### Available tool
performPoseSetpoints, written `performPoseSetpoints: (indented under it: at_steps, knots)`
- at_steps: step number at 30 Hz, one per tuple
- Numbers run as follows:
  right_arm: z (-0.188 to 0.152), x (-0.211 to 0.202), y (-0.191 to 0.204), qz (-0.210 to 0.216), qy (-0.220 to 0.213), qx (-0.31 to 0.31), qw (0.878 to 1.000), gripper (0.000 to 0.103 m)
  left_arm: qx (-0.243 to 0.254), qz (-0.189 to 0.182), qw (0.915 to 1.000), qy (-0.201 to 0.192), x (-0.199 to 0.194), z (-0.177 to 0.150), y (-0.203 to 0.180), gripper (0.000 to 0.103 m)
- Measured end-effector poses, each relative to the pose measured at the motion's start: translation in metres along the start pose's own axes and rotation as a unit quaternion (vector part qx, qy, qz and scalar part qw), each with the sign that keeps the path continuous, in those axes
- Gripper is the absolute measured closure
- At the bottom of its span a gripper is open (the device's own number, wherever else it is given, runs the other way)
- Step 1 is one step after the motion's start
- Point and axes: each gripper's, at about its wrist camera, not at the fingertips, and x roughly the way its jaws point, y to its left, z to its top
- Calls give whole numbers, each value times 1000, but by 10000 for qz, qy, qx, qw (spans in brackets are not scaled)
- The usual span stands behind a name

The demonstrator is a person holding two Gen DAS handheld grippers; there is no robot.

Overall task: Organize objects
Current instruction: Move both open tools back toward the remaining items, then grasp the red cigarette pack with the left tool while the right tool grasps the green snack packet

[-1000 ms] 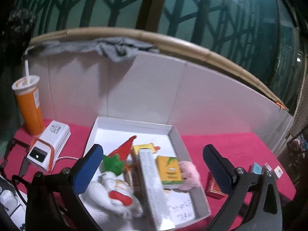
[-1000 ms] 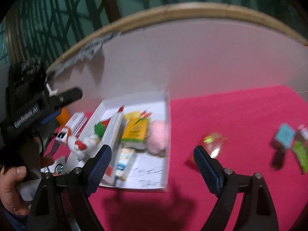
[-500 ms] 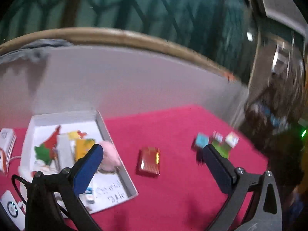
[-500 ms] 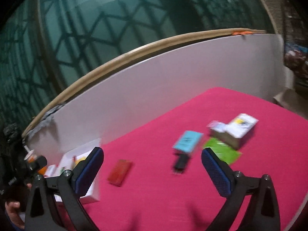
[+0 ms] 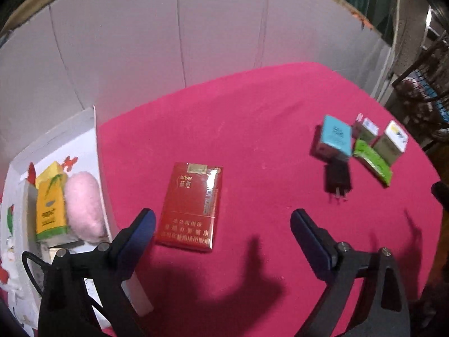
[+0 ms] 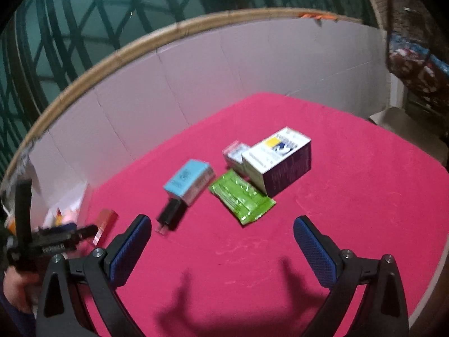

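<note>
Red cigarette pack [image 5: 190, 206] now before released left tongs [image 5: 221, 223], just narrowing, right tongs [image 6: 221, 231] released

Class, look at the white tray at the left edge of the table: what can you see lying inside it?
Inside the white tray: a yellow carton, a pink fluffy item and red-and-green shapes. The left tool's finger hides its near corner.

1. A red cigarette pack [image 5: 190, 206] lies flat, face up, just ahead of the left gripper [image 5: 221, 231].
2. A blue box [image 6: 187, 181], black plug [image 6: 171, 214], green packet [image 6: 242, 196] and white-purple box [image 6: 279, 160] cluster ahead of the right gripper [image 6: 221, 238].
</note>
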Motion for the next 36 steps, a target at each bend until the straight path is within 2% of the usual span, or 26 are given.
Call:
performPoseSetpoints:
  at_steps: [3, 5, 10, 13, 16, 20, 21, 22, 23, 24, 25, 26, 31, 33, 36]
  knots:
    - [1, 29, 1, 61, 350, -362, 9987, 9, -124, -64, 9995, 270, 17, 0, 4, 8]
    - [3, 45, 2, 91, 523, -539, 9971, 14, -155, 46, 9993, 351, 25, -1, 7, 9]
    - [9, 75, -5, -296, 672, -640, 9952, 13, -224, 205, 9983, 489, 35, 0, 13, 9]
    - [12, 93, -11, -241, 933, -586, 9936, 10, -210, 323, 9972, 635, 46, 3, 12, 9]
    - [15, 103, 0, -328, 1000, -997, 9894, 6, -301, 411, 9951, 845, 59, 8, 13, 9]
    - [11, 104, 12, -274, 1102, -1345, 9844, 8, -253, 401, 9956, 805, 60, 8, 13, 9]
    - [9, 101, 13, -259, 1105, -1390, 9838, 11, -213, 404, 9959, 785, 59, 7, 13, 9]
    - [6, 98, 14, -292, 1100, -1436, 9831, 20, -163, 398, 9962, 763, 56, 4, 15, 12]
    - [5, 95, 15, -390, 1087, -1492, 9820, 25, -109, 359, 9966, 736, 54, 2, 13, 19]
    - [3, 92, 15, -478, 1069, -1537, 9812, 39, -94, 329, 9967, 731, 53, 2, 15, 23]
    - [2, 87, 14, -538, 1047, -1562, 9807, 53, -99, 289, 9969, 732, 52, 2, 16, 34]
    - [1, 84, 13, -545, 1034, -1554, 9809, 55, -100, 250, 9970, 726, 49, 1, 16, 48]
    - [-6, 65, 6, -233, 1021, -1289, 9861, 60, 89, 204, 9980, 586, 43, -5, 7, 49]
    - [-11, 56, 3, -129, 988, -1157, 9883, 60, -21, -75, 9986, 528, 37, -14, 7, 49]
    - [-16, 40, -1, -25, 907, -935, 9915, 61, 26, -140, 9994, 317, 24, -25, 1, 49]
